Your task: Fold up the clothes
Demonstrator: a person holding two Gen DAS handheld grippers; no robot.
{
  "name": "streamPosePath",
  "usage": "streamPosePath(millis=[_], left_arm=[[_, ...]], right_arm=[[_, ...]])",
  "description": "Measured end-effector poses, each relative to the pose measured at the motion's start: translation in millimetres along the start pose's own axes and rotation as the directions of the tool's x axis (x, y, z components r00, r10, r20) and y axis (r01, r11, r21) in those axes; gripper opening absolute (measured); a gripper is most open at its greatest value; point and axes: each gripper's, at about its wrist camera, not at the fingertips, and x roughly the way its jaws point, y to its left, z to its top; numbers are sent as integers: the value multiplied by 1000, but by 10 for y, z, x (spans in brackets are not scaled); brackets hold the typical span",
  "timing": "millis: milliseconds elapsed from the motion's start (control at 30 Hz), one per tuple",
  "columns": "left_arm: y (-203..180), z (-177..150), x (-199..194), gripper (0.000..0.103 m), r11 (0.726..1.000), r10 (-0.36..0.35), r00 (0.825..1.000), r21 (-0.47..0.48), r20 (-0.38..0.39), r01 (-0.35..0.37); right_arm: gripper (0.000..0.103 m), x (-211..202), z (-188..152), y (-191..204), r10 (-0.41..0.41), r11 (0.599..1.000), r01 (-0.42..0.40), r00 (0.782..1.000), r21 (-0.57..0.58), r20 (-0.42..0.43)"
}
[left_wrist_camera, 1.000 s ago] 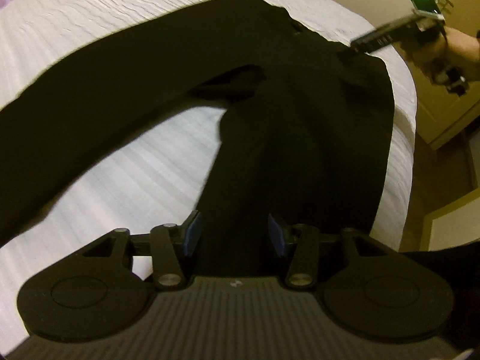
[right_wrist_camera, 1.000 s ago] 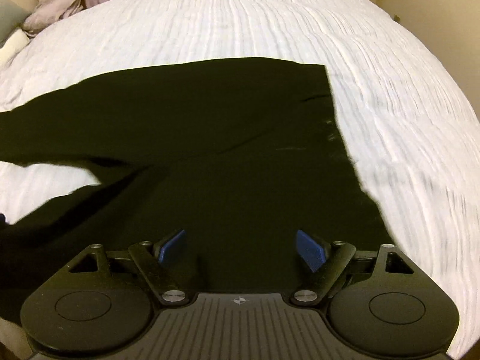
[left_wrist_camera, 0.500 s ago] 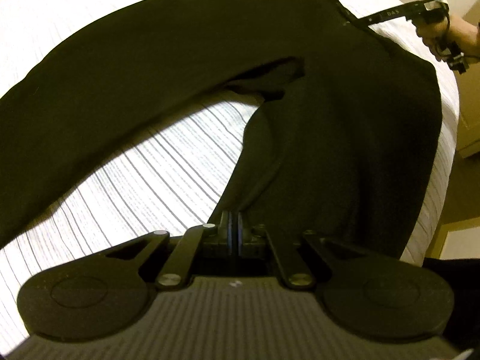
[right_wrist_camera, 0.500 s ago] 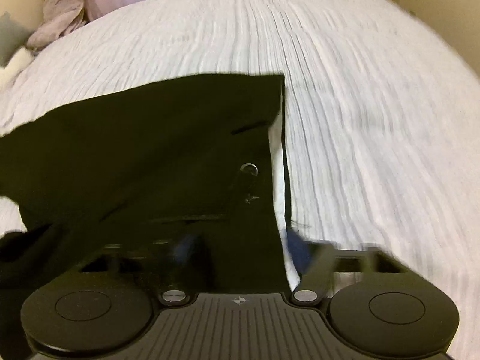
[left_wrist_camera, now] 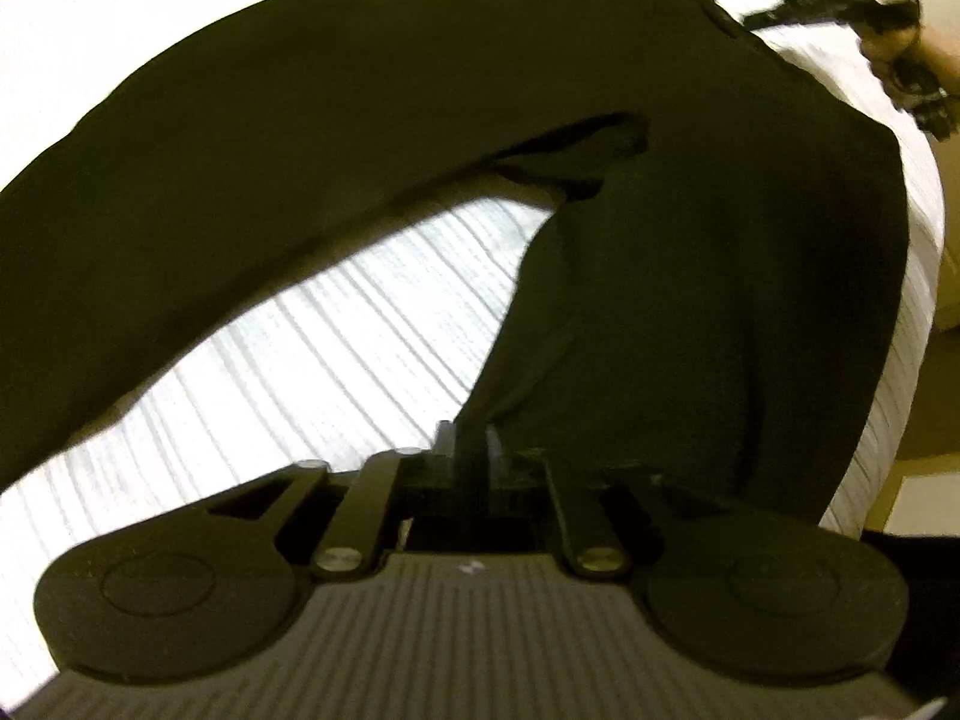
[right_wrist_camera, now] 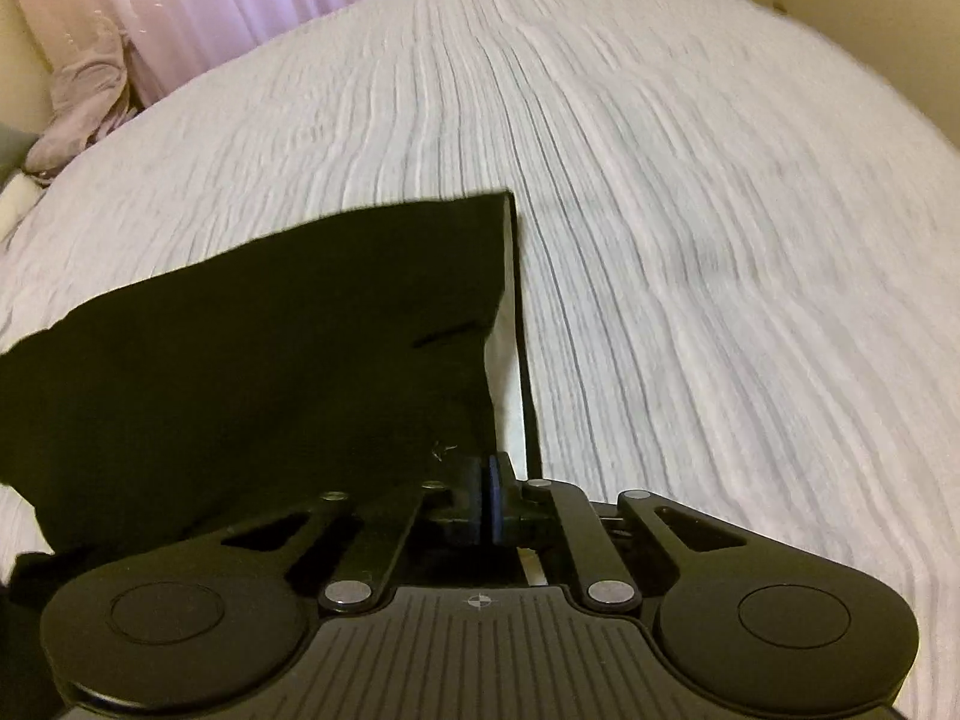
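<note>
The black trousers (left_wrist_camera: 690,300) are spread on the bed (left_wrist_camera: 372,348), whose white ribbed cover shows between the two legs. In the left wrist view one leg is seen arching across the upper left of the picture, while the other runs down toward the camera, and the two are joined at the upper right, near the bed's edge. The left claw (left_wrist_camera: 467,450) is seen at the lower end of the nearer leg; its jaws, which have just been opening slightly, stand nearly together, and dark cloth is gripped between them. In the right wrist view the right claw (right_wrist_camera: 485,498) is seen at the waist end of the trousers (right_wrist_camera: 270,360), at their corner. Its jaws have just been closing and are now brought together, with the edge of the black cloth pinched between the blue pads (right_wrist_camera: 493,495); a strip of pale lining is exposed along that edge. The same claw (left_wrist_camera: 756,17) is seen from the left wrist camera at the far top right, held in a hand (left_wrist_camera: 888,51). Pale curtains (right_wrist_camera: 240,6) and a heap of lilac cloth (right_wrist_camera: 84,102) are seen beyond the far side of the bed.
</note>
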Motion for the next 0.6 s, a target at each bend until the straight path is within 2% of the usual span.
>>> streamPosePath(millis=[33, 100, 167, 200, 233, 400, 500, 600], left_arm=[[12, -12, -23, 21, 1000, 8, 1000, -14, 0, -8], [40, -88, -136, 24, 999, 20, 1000, -29, 6, -20], [69, -204, -260, 23, 999, 33, 999, -37, 11, -32], [83, -270, -314, 23, 998, 42, 999, -38, 10, -42], [104, -356, -373, 23, 998, 53, 999, -41, 6, -53], [258, -886, -655, 23, 989, 126, 991, -77, -38, -129], [369, -1269, -841, 24, 977, 173, 983, -112, -67, -180], [455, -1666, -1053, 30, 962, 225, 971, -141, -79, -234]], right_arm=[[6, -11, 6, -14, -13, 1000, 13, 1000, 18, 2], [9, -158, -15, -2, -37, 999, 36, 999, 31, 24], [38, -362, -83, 80, -47, 999, 47, 997, 14, 55], [68, -469, -128, 129, -52, 999, 52, 996, 7, 69], [72, -580, -207, 170, -51, 999, 51, 995, 6, 84], [72, -881, -749, 345, -68, 998, 68, 998, -4, 14], [72, -808, -1060, 340, -150, 988, 154, 984, 33, -96], [72, -974, -1216, 478, -200, 977, 205, 976, 52, -87]])
